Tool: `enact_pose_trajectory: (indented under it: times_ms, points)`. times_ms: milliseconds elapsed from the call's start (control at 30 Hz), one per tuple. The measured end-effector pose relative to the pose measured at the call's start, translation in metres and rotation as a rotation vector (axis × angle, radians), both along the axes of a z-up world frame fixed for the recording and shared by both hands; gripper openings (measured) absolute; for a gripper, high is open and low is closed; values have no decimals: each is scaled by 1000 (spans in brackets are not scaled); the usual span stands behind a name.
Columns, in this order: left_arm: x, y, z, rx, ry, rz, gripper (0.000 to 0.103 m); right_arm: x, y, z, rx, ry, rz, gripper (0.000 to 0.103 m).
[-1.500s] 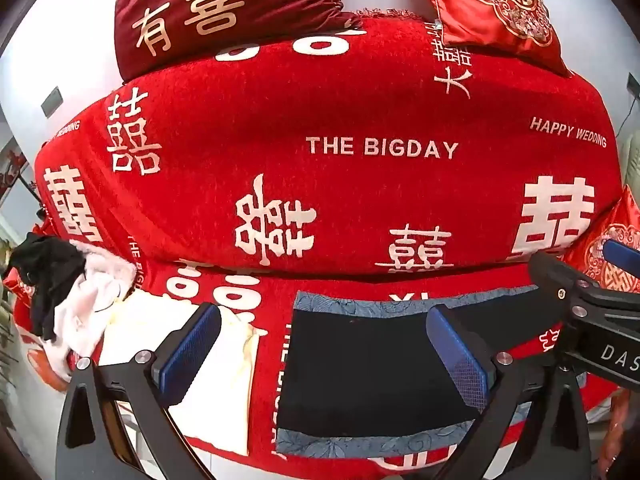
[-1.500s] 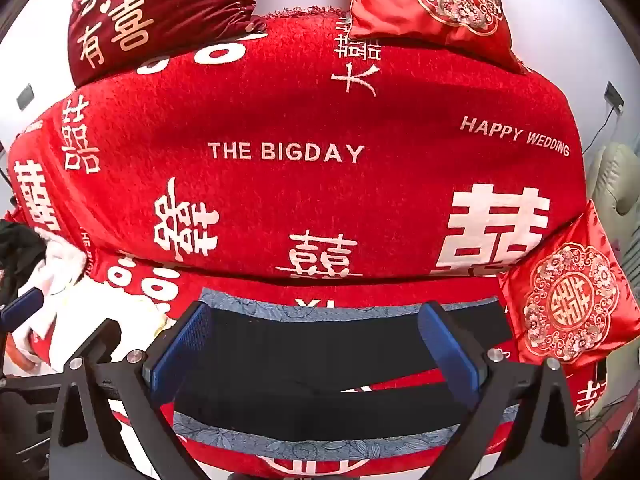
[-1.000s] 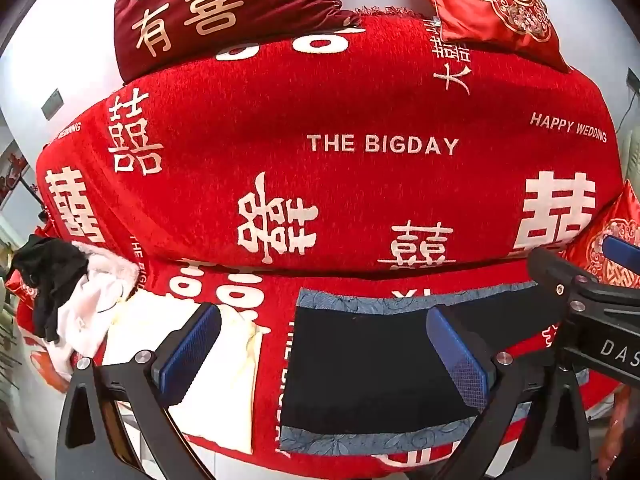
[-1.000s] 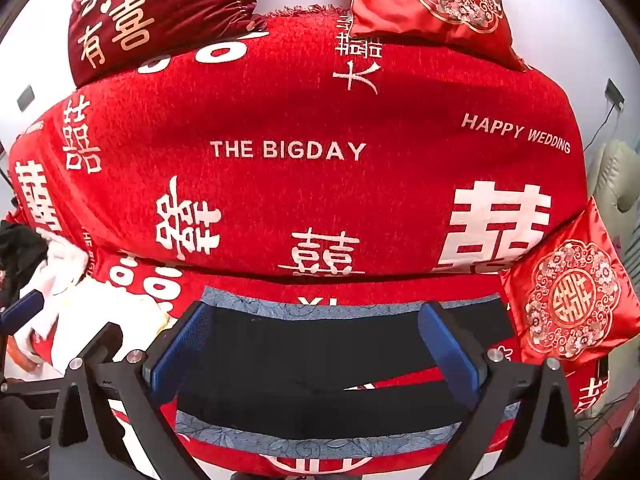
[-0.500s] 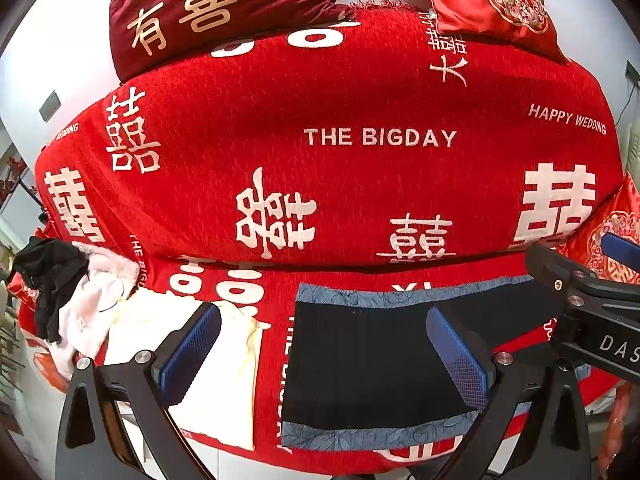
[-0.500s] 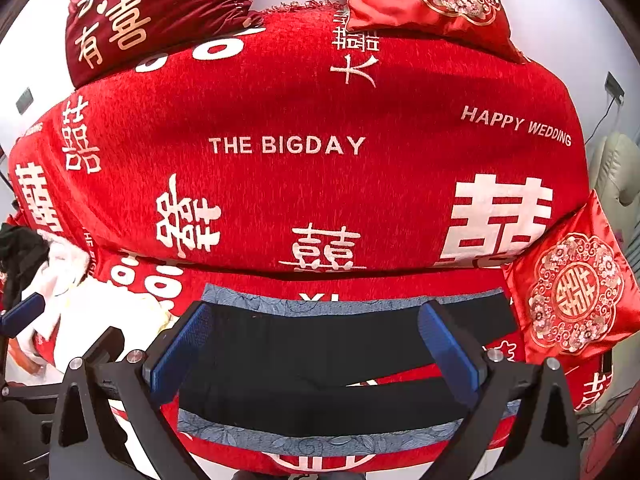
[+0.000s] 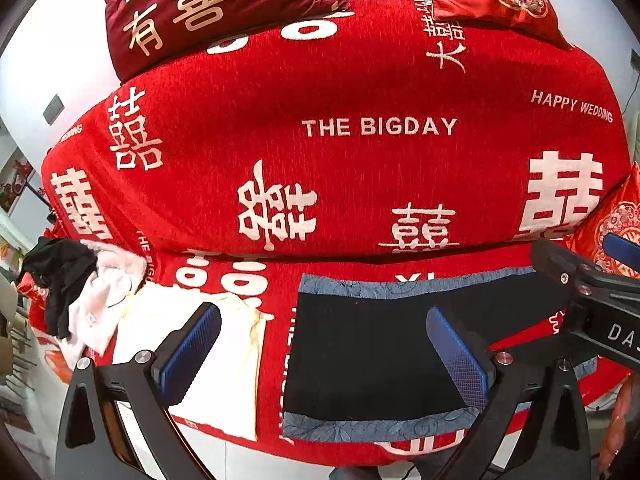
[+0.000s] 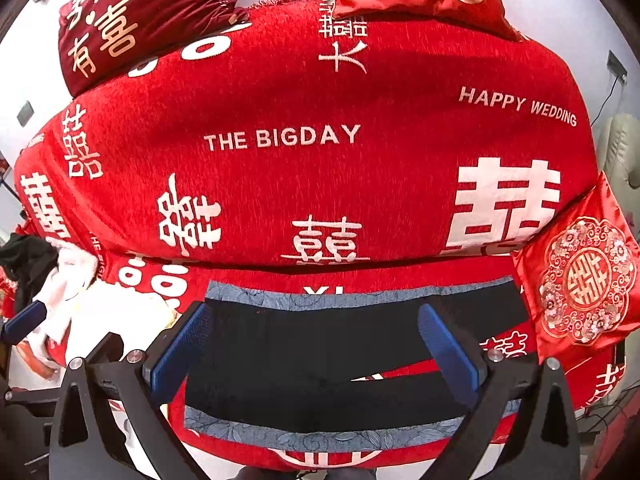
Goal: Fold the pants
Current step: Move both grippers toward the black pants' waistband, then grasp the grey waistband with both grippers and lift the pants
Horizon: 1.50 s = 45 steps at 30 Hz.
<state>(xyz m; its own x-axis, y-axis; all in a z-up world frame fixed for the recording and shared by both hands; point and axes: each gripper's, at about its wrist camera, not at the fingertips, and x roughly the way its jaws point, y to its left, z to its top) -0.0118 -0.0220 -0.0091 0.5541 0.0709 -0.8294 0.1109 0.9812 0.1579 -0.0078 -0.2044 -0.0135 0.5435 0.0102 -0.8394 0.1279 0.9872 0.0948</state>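
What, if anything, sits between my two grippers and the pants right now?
Nothing visible. The pants lie flat on the red cover, bare on top. Both the left gripper and right gripper hang open above them. The cream cloth lies beside the pants, not on them.

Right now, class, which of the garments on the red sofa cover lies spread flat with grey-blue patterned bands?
The black pants, directly ahead of both grippers. The cream garment is plain, and the black-and-white clothes are heaped.
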Motion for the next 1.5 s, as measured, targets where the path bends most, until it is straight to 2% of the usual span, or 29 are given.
enact_pose_trajectory:
  times_ms: [233,467,600,700,767,867,1000,1067,1167,1267,1367,1500]
  points:
    - [-8,-21,-14,15,45,69,103,-9,-27,-18,14,51,48,103]
    - [-19,-32,-50,23,142,143,103,-20,-44,-65,17,163,107,103]
    - [-26,-26,-76,9,179,117,103,-34,-45,-84,66,195,81,103]
    - [-28,-17,-108,3,230,75,103,-43,-40,-106,104,221,59,103]
    - [-31,-7,-136,-19,283,39,103,-50,-33,-130,130,251,36,103]
    - [-39,15,-176,-43,309,35,103,-64,-17,-176,215,288,11,103]
    - [-53,48,-228,-89,330,77,103,-86,5,-233,360,331,0,103]
    - [-60,66,-258,-110,376,90,103,-98,13,-266,456,364,-11,103]
    - [-65,85,-302,-136,449,98,103,-112,26,-311,516,409,-15,103]
    - [-71,96,-334,-117,475,111,103,-120,36,-350,529,466,-10,103]
    - [-76,104,-358,-124,459,135,103,-122,50,-383,553,505,43,103]
    - [-81,119,-385,-229,480,180,103,-126,63,-418,659,533,83,103]
